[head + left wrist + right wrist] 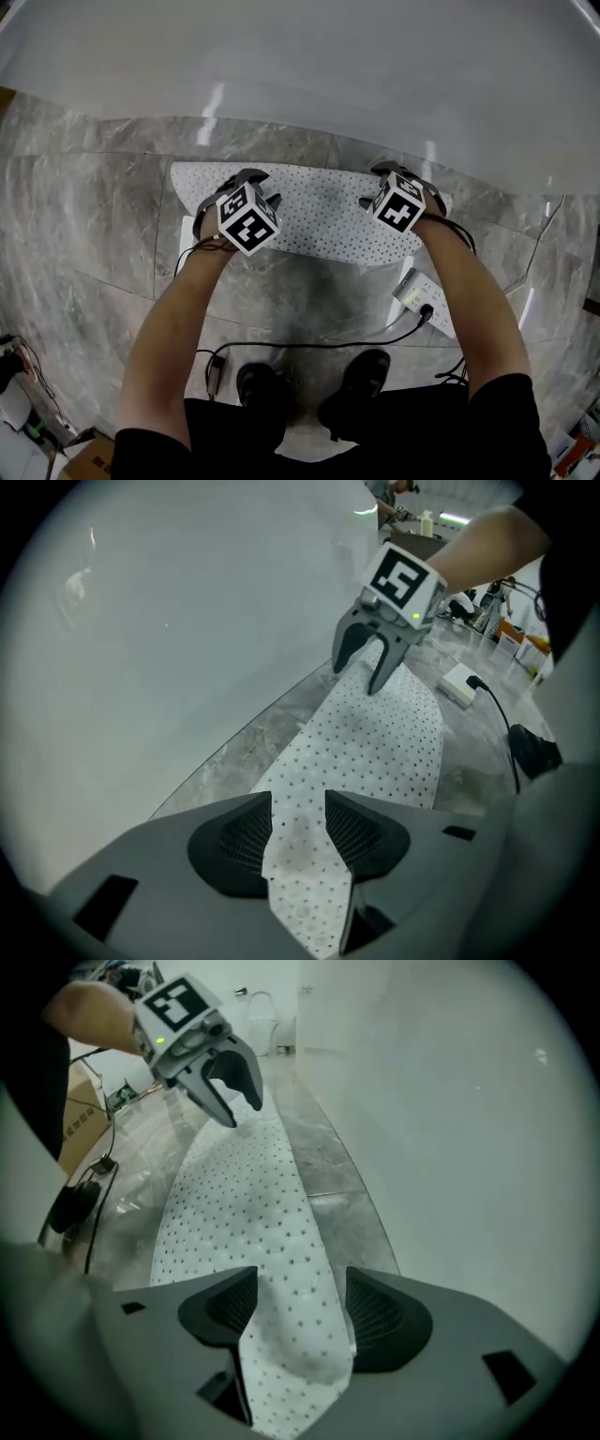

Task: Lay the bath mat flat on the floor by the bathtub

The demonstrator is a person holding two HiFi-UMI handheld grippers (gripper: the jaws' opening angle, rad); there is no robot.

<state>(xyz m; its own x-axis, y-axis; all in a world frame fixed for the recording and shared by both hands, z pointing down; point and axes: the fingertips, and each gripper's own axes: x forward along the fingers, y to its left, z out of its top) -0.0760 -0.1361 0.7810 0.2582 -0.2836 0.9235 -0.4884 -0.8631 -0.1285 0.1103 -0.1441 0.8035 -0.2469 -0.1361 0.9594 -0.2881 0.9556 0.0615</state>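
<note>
Down low, bent over a dotted white bath mat [319,220] stretched along the grey marble floor [84,234], parallel to the white bathtub [328,75] with a strip of floor between. Reaching to its left end with the left gripper [298,799], fingers spread, mat edge between them without a visible squeeze. Likewise at the right end with the right gripper [295,1283], fingers spread wide around a raised fold of mat. Near the shoes [258,384], a white power strip [424,298].

Matt bath mat [328,220] lies on glossy stone floor [94,234], beside smooth bathtub [328,66].
</note>
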